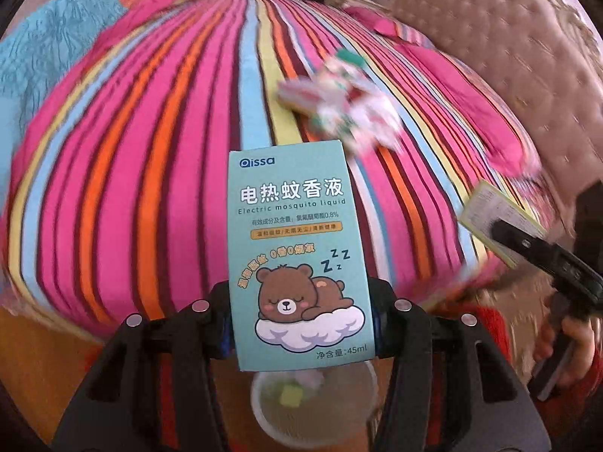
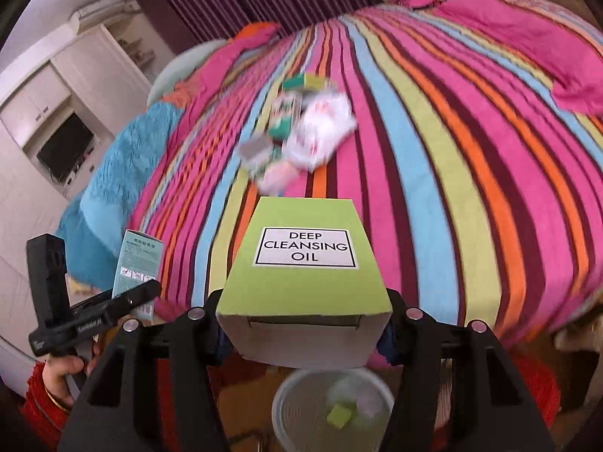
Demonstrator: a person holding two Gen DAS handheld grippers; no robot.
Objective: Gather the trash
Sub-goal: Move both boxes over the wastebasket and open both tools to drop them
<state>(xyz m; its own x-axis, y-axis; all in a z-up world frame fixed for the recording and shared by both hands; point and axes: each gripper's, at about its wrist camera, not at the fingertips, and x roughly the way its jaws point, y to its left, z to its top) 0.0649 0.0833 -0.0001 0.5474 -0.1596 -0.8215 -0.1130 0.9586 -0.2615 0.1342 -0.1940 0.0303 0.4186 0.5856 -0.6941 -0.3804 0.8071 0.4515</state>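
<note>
Striped bedspread [image 2: 433, 143] filling the background, bright bands everywhere. Left gripper [image 1: 301, 324] clamped on the teal mosquito-liquid box [image 1: 297, 248], held upright, right above the white bin [image 1: 260, 410] on the floor. Right gripper [image 2: 305, 324] pinching the green cleansing-oil box [image 2: 305, 263], also hanging over the bin [image 2: 282, 410]. Already in the bin: a small green piece and some pale scraps. Both boxes not yet dropped. Back on the bed, a blurred heap of wrappers and small cartons [image 2: 301, 132], waiting. Roughly midway, by the look of it; two releases due, then more trips to the pile.
</note>
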